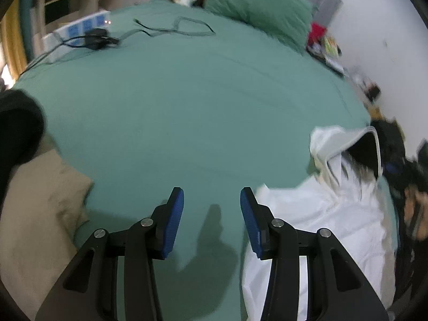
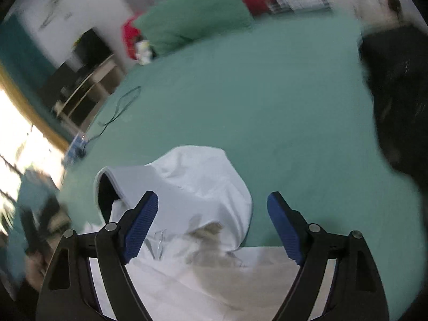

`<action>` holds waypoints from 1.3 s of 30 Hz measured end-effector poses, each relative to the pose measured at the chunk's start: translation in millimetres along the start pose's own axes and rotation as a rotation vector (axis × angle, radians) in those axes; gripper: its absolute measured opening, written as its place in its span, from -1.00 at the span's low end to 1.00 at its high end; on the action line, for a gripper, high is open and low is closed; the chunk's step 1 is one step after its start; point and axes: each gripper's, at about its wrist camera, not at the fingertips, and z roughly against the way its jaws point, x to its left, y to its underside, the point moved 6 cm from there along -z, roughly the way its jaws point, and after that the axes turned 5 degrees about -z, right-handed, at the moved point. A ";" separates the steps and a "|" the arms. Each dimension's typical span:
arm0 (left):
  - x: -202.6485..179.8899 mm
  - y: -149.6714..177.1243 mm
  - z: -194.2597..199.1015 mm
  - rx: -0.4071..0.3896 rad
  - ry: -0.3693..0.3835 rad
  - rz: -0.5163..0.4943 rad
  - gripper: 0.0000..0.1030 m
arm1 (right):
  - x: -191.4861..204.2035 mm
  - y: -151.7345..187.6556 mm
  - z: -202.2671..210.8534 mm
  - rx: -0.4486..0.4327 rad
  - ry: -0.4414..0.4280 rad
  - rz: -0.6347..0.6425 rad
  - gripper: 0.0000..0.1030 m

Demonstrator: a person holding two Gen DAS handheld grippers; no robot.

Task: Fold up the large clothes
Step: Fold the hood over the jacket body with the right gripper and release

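Left wrist view: the left gripper hangs over the green bed, fingers spread and empty; the white hoodie lies at the bed's right edge.

Right wrist view: the right gripper is above the hoodie, fingers spread wide, pinching nothing.

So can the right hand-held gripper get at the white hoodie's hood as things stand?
Probably yes. The right hand-held gripper is open with nothing between its jaws, and the hood lies just ahead of it on the green sheet, nothing covering it.
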 end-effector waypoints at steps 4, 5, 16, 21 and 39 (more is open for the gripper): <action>-34.0 -12.5 2.3 -0.006 0.147 -0.074 0.08 | 1.3 15.9 -45.7 0.186 -0.130 -0.021 0.63; -40.8 -19.8 0.3 -0.009 0.180 -0.067 0.13 | 4.4 24.5 -60.8 0.264 -0.163 -0.016 0.63; -127.9 -62.6 -118.0 0.240 0.299 -0.212 0.28 | 27.2 54.4 -74.6 0.270 -0.093 0.359 -0.72; -160.8 -48.7 -125.3 0.239 0.248 -0.356 0.48 | 52.1 77.6 -60.3 0.078 0.217 0.892 -0.73; -229.2 -45.4 -128.2 0.231 0.210 -0.716 -0.64 | 35.4 60.4 -93.6 0.488 -0.410 0.357 -0.54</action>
